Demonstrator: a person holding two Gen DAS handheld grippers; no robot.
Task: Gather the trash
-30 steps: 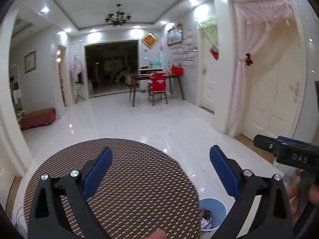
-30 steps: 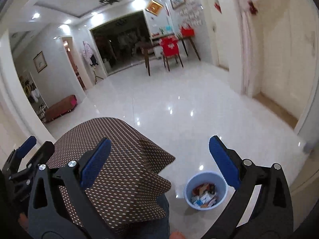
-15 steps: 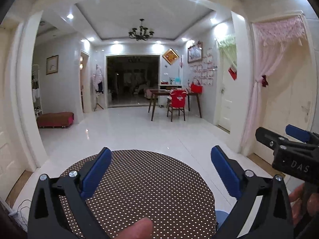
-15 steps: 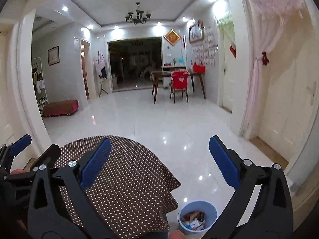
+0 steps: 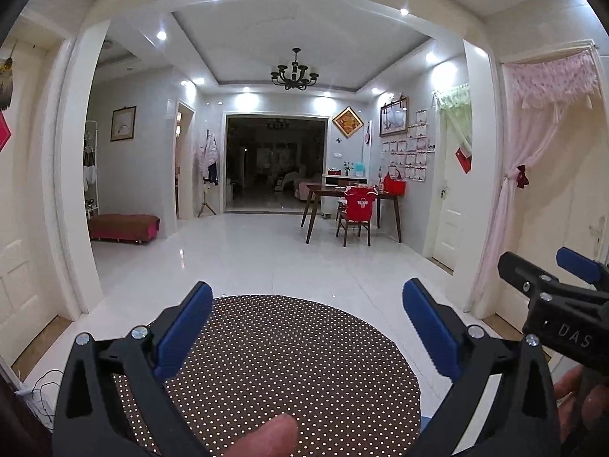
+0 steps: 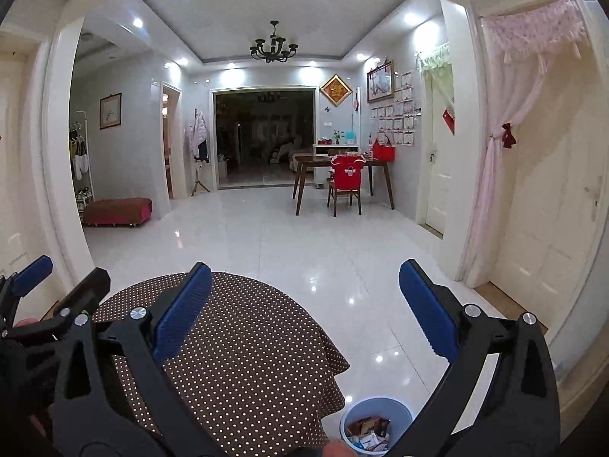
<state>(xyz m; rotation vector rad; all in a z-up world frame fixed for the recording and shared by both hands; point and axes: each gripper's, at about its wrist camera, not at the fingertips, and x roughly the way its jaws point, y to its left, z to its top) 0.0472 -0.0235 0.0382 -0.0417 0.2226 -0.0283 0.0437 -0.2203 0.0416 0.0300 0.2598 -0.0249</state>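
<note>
A light blue waste bin [image 6: 375, 424] with wrappers and paper scraps inside stands on the floor at the right of a round table with a brown dotted cloth [image 6: 243, 346]. My right gripper [image 6: 304, 304] is open and empty, held above the table's right edge and the bin. My left gripper [image 5: 306, 323] is open and empty above the table top [image 5: 289, 358]. Only a sliver of the bin [image 5: 424, 421] shows in the left wrist view. Each gripper shows at the edge of the other's view.
A glossy white tiled floor [image 6: 304, 243] stretches ahead. A wooden desk with a red-covered chair [image 6: 344, 181] stands far right. A red bench [image 6: 118, 209] sits far left. A pink-curtained door [image 6: 533, 152] is on the right.
Both grippers have tilted up and levelled, so the views now show more of the room and less of the table. The bin has slid to the bottom edge. Both stay open.
</note>
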